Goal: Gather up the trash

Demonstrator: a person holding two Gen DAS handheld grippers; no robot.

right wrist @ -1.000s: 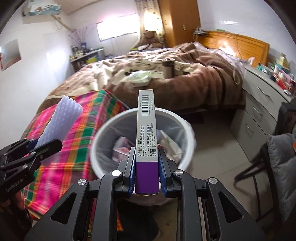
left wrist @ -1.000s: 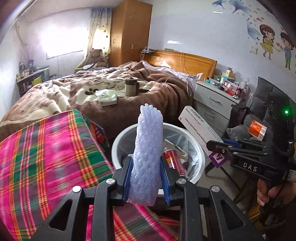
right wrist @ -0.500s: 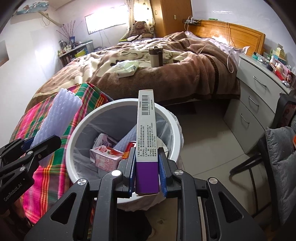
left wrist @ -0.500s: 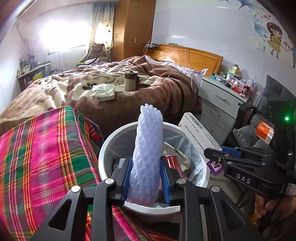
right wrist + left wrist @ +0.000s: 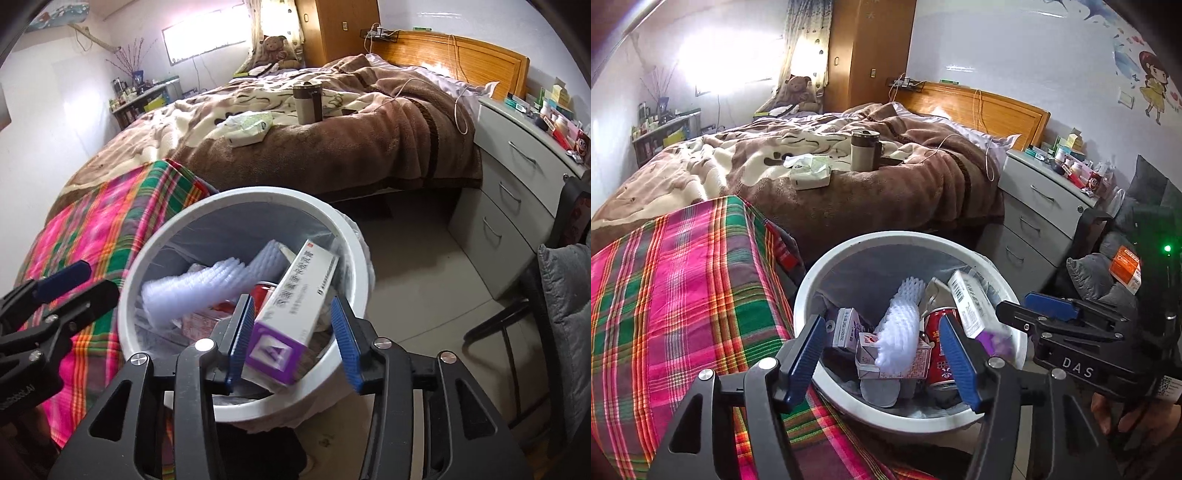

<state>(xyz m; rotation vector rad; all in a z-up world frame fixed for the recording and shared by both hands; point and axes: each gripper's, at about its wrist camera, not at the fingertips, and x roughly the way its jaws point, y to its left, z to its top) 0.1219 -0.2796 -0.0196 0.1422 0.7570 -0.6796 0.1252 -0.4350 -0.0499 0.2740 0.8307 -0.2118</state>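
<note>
We held our left gripper [image 5: 882,354] over the round white plastic trash bin [image 5: 827,273], its blue-padded jaws opening and clear of everything. Beyond and between its fingers [image 5: 803,354], the pale lilac foam net sleeve [image 5: 899,332] was free of the pads, its blurred lower end over a small pink-and-white carton [image 5: 916,363] inside the bin. A red drink can [image 5: 936,343] stood just inside the right finger of that gripper.

Our right gripper [image 5: 291,339] also hovered at the bin's near rim, jaws opening. The long white carton with a purple end [image 5: 291,310] lay tilted between its fingers [image 5: 341,339], the purple end leaning close to the left pad; we could not tell whether it still touched. The right pad stood apart from it. The carton's far end pointed down into the bin, beside the foam sleeve.

Left of both grippers lay a pink-and-green plaid cloth [image 5: 676,280], just beside the bin.
</note>
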